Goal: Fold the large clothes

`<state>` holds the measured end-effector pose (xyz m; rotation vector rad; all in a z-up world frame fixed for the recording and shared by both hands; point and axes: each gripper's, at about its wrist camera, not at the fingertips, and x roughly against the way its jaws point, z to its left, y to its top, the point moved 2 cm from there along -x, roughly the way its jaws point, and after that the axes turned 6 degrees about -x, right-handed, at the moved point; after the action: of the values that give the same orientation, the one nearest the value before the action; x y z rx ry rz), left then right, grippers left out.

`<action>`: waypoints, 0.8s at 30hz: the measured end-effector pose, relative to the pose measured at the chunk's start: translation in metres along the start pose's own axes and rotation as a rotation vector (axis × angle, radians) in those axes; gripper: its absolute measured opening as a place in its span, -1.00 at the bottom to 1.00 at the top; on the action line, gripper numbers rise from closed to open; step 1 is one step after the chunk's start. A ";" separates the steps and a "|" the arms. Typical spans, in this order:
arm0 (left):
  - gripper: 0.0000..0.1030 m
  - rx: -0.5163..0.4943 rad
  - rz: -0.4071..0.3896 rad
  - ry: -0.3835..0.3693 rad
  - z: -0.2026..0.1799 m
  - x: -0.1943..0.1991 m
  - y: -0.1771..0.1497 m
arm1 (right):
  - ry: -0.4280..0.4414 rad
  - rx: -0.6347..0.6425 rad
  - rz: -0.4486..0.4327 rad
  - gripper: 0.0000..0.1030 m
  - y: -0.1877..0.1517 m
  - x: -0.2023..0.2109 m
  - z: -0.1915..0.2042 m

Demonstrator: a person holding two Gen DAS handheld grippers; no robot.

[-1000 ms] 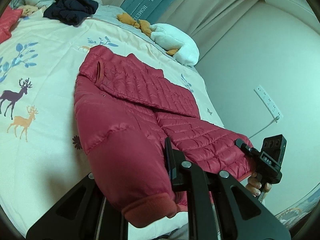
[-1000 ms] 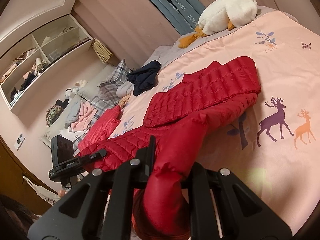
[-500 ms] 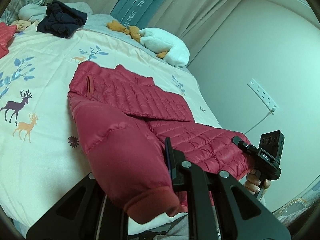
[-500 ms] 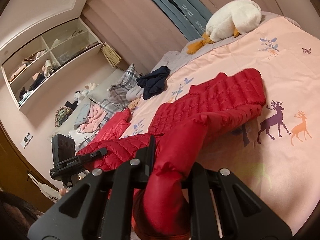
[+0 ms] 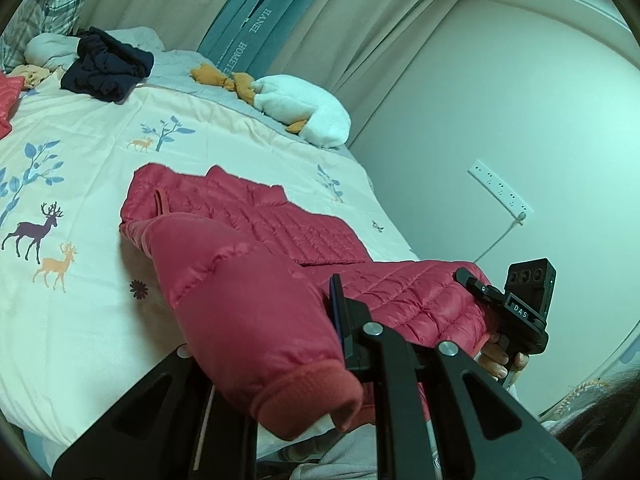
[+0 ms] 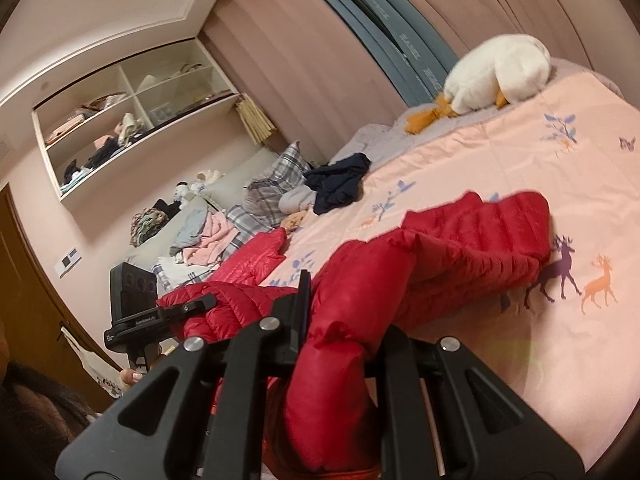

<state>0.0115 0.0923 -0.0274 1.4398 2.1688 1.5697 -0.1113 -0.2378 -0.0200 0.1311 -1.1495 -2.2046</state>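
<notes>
Red jacket (image 5: 256, 220) long axis runs away, collar end farthest.

Quilted jacket (image 5: 280, 240) shiny, prob. nylon; grippers (image 5: 336, 344) matt black plastic.

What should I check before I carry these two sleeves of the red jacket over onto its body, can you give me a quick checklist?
1. Left gripper shut on the left sleeve: ok, the cuff hangs out of the closed jaws.
2. Right gripper shut on the right sleeve: ok, the fabric is pinched between the fingers.
3. Red jacket body lying flat on the bedspread: ok, the collar end rests on the bed.
4. Landing area on the body free of other items: ok, the navy clothes and the plush duck lie apart, near the headboard.
5. Hem edge nearest the person lying straight: cannot tell, the grippers hide it.
</notes>
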 end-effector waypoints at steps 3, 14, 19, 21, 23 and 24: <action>-0.74 -0.026 -0.018 -0.013 -0.006 0.008 0.002 | 0.015 0.032 -0.017 -0.79 0.004 0.006 0.011; -0.74 -0.032 -0.056 -0.011 -0.002 0.011 0.006 | -0.024 0.023 -0.031 -0.78 0.012 -0.006 0.007; -0.74 -0.015 -0.040 0.025 0.009 0.000 0.007 | -0.054 0.001 -0.037 -0.77 0.016 -0.018 -0.005; -0.74 -0.014 -0.043 0.043 0.012 -0.002 0.008 | -0.072 -0.012 -0.044 -0.77 0.020 -0.024 -0.011; -0.74 -0.007 -0.046 0.050 0.015 -0.004 0.010 | -0.088 -0.018 -0.050 -0.76 0.021 -0.029 -0.016; -0.74 -0.004 -0.048 0.055 0.017 -0.004 0.011 | -0.093 -0.016 -0.051 -0.76 0.022 -0.031 -0.017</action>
<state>0.0302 0.1013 -0.0285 1.3490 2.2107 1.6150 -0.0700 -0.2409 -0.0197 0.0523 -1.1900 -2.2857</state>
